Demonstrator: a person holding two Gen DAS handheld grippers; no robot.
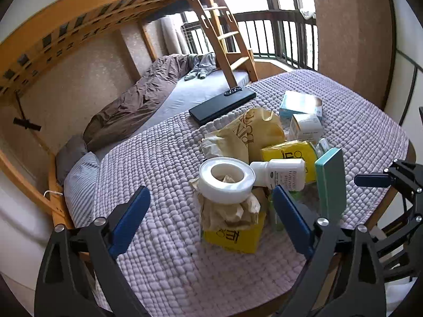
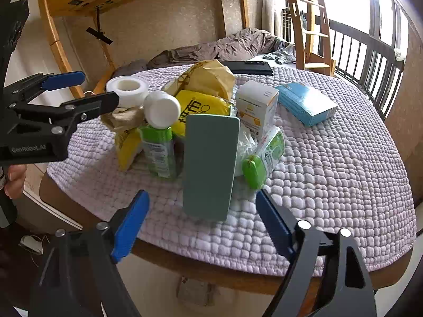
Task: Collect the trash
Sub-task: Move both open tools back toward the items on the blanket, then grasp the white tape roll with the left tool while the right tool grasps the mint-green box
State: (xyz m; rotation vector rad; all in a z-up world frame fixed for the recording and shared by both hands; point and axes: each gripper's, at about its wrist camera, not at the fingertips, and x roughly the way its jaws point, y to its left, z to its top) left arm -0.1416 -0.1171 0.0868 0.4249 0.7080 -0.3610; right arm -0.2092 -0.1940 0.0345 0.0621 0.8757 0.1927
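A heap of trash sits mid-frame on the quilted lilac cloth: yellow packets, crumpled brown paper, a white tape roll, a white-capped bottle lying on its side, cap pointing left. A pale green box stands on end, long axis upright. Both claws are empty and spread: left gripper straddles the heap's near edge, right gripper brackets the box's base, not touching.

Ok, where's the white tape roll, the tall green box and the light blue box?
White round tape roll [image 1: 226, 180]: left wrist view, on its top rim.
Tall flat teal-green box [image 2: 210, 166]: right wrist view, middle of its front face.
Light blue cardboard box [image 2: 306, 103]: right wrist view, on its top face.
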